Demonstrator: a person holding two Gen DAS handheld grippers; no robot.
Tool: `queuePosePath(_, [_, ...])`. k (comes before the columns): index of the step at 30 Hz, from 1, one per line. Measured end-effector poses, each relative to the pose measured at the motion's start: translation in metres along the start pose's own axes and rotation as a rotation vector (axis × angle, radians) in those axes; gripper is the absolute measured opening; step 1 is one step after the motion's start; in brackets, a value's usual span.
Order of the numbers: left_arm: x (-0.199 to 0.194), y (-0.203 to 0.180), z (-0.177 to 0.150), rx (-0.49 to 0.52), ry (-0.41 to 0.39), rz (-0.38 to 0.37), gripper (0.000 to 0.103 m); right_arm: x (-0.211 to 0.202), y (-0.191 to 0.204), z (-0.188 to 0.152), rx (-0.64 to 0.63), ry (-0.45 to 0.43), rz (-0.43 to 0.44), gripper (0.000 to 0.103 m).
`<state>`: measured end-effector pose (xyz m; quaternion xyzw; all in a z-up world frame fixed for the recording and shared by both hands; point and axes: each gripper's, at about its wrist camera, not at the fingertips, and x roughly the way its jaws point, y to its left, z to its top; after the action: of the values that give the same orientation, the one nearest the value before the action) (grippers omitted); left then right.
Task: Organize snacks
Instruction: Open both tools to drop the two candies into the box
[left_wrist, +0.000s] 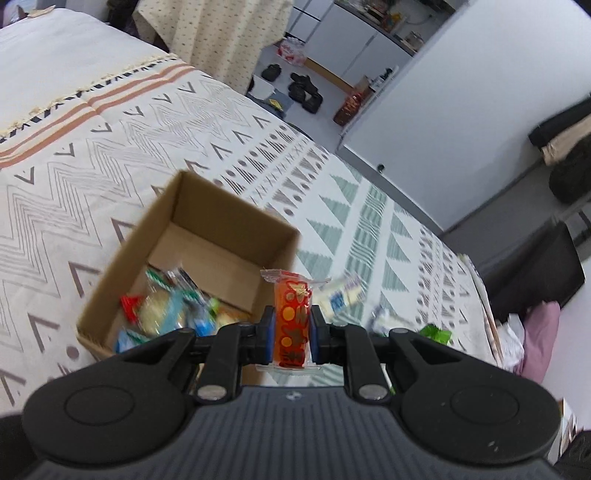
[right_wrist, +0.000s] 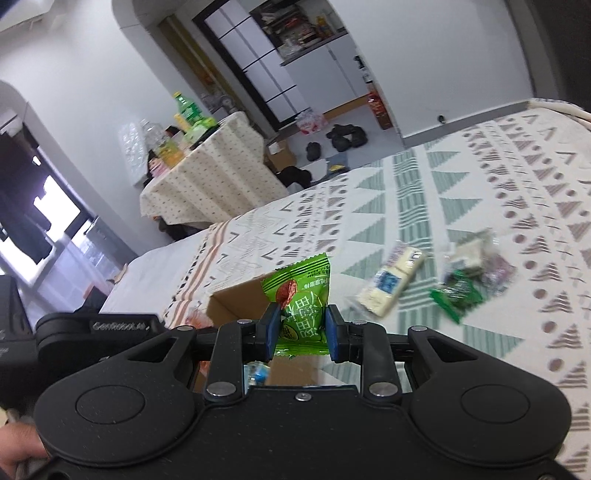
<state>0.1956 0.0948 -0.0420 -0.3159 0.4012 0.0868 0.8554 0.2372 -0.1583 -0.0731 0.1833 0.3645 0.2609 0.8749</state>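
Covering the bed (left_wrist: 110, 155), a patterned blanket (right_wrist: 443, 192) spreads beneath both tongs. An open cardboard box (left_wrist: 218, 206) sits just ahead and left of the left tongs (left_wrist: 291, 328), with several wrapped snacks (left_wrist: 166, 310) blurred inside. Loose snack packets (right_wrist: 391, 284) lie on the blanket ahead and right of the right tongs (right_wrist: 301, 328). Those right tongs are closed on a green snack packet (right_wrist: 303, 284), held upright. Left tongs clamp a red-orange snack packet (left_wrist: 293, 317) between their blue pads (left_wrist: 269, 332).
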Motion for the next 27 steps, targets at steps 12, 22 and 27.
queuePosePath(12, [0.024,0.043,0.045,-0.068,-0.023,0.028,0.017,0.068,0.041,0.006,-0.054,0.061,0.043,0.026])
queuePosePath(22, [0.038,0.052,0.053,-0.057,0.005,0.081,0.038,0.1,0.061,0.015,-0.061,0.101,0.096,0.039])
queuePosePath(27, [0.032,0.052,0.045,-0.064,-0.023,0.116,0.07,0.086,0.048,0.013,-0.026,0.08,0.07,0.054])
